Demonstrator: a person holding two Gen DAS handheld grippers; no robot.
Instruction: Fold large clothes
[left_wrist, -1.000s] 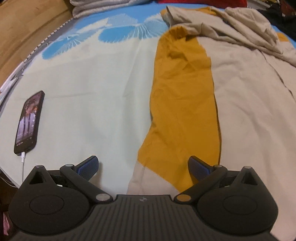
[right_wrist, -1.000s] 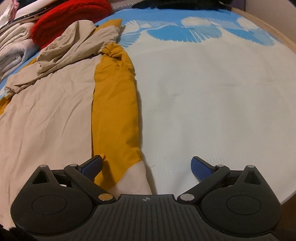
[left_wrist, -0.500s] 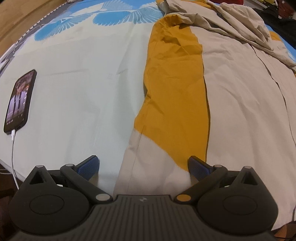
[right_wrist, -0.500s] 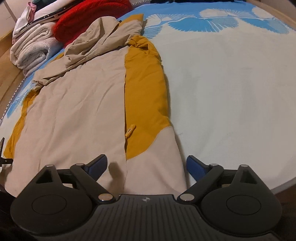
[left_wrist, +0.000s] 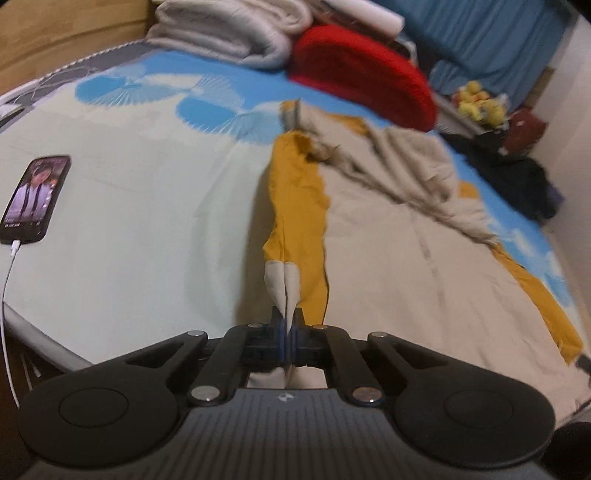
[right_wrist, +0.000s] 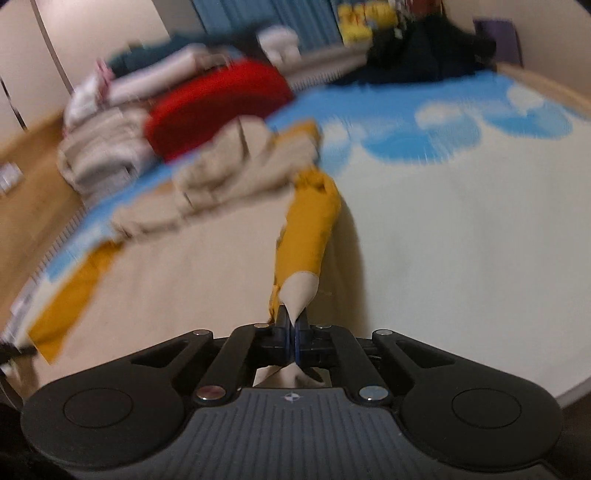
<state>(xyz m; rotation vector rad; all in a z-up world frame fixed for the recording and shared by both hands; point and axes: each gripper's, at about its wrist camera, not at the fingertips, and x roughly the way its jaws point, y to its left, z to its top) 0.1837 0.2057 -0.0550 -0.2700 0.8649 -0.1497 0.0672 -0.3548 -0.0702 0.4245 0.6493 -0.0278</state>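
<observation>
A large beige garment (left_wrist: 424, 280) with mustard-yellow side panels lies spread on the bed. In the left wrist view my left gripper (left_wrist: 285, 325) is shut on the beige cuff of the yellow sleeve (left_wrist: 299, 218) and holds it lifted off the sheet. In the right wrist view my right gripper (right_wrist: 293, 326) is shut on the beige cuff of the other yellow sleeve (right_wrist: 308, 232), also raised. The garment's body (right_wrist: 166, 288) stays flat on the bed, and its hood end (right_wrist: 229, 166) is bunched at the far side. This view is blurred.
A phone (left_wrist: 35, 199) on a white cable lies on the pale sheet (left_wrist: 147, 236) at the left. A red cushion (left_wrist: 362, 74) and folded towels (left_wrist: 229, 29) sit at the head of the bed. Dark clothes (left_wrist: 517, 177) lie at the far right.
Both grippers have shut on the sleeve cuffs and risen, pulling the yellow sleeves up off the sheet. Both views now tilt up toward the head of the bed.
</observation>
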